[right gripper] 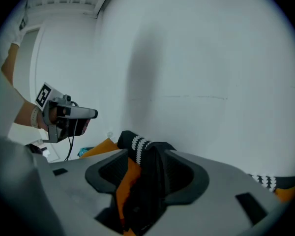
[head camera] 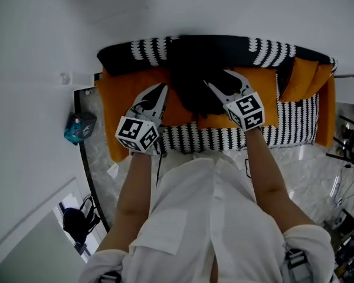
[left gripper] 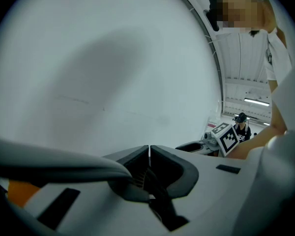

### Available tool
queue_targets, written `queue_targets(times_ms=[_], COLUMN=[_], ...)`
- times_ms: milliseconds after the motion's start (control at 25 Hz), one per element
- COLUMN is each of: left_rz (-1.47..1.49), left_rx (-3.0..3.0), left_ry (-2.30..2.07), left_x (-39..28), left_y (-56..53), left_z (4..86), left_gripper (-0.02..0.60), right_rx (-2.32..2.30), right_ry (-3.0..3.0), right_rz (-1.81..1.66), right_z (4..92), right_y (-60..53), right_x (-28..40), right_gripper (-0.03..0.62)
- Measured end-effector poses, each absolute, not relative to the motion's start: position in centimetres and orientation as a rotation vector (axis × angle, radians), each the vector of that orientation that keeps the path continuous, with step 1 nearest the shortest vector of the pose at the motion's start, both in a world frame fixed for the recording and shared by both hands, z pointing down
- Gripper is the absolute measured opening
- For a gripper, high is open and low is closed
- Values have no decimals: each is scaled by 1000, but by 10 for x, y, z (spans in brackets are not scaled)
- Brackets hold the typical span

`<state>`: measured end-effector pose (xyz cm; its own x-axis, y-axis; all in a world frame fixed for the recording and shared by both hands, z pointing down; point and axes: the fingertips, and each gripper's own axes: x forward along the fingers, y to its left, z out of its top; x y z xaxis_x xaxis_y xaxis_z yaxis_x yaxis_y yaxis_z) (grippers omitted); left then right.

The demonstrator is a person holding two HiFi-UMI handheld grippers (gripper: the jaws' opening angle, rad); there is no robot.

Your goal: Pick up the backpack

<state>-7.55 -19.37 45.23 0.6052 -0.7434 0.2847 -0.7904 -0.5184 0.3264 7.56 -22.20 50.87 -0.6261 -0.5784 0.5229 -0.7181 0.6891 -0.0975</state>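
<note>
An orange sofa [head camera: 121, 99] spans the upper middle of the head view, the black backpack [head camera: 194, 75] at its top centre. The right hand-held gripper [head camera: 220, 78] has jaws apart around what seems a backpack fold; the left hand-held gripper [head camera: 160, 90], just left, has jaws together, empty.

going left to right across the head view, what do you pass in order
teal thing → left hand-held gripper → black backpack → right hand-held gripper → orange cushion
</note>
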Motion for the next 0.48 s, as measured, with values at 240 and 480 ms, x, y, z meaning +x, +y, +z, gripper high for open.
queue_targets(times_ms=[240,480], left_rz=[182,219], left_rx=[2380,2343], left_ry=[-1190,-1161], left_x=[-93,-98], left_y=[-222,-241], left_z=[492,527], left_gripper=[32,32], right_rx=[1010,1016], right_ry=[-2341,-2248], right_rz=[467,484], right_z=[559,600], right_y=[-253,-280], right_x=[60,54], right_gripper=[272,284])
